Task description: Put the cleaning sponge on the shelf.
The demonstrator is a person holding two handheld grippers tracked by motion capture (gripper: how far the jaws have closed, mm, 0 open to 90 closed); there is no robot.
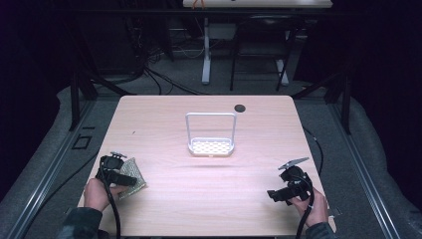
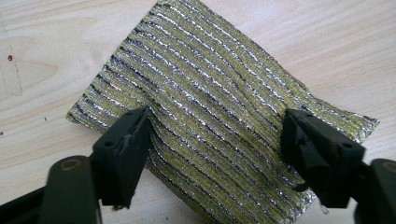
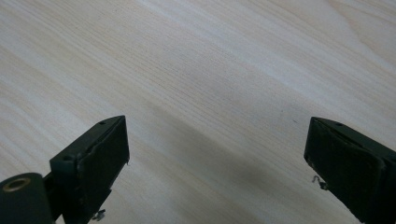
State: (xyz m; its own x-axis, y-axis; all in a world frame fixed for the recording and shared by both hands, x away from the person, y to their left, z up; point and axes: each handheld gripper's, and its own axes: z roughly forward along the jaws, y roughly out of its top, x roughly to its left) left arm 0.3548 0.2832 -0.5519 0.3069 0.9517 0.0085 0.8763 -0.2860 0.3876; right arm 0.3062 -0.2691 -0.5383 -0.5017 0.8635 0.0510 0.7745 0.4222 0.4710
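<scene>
One cloth (image 1: 131,178), one rack (image 1: 210,135), two grippers on the table (image 1: 209,199). High view: the metallic-striped cloth lies flat at the near left, partly under the left gripper (image 1: 119,175); the white wire rack with perforated tray and tall loop handle stands mid-table, well apart from both hands. A small dark disc (image 1: 240,107) sits near the far edge. The right gripper (image 1: 278,193) is at the near right over bare wood. Left gripper view: jaws spread wide, straddling the cloth (image 2: 219,116), one tip over its left part, the other near its right edge; nothing pinched yet. The knit looks thin, soft and light, with slight ripples, so it will likely drape and fold once lifted. Best hold, I'd judge, is an edge or corner, pinching down against the table so one jaw slides under. Glittery threads may be a bit slick. Right gripper view: jaws wide apart, empty, only wood grain (image 3: 210,84) below.
</scene>
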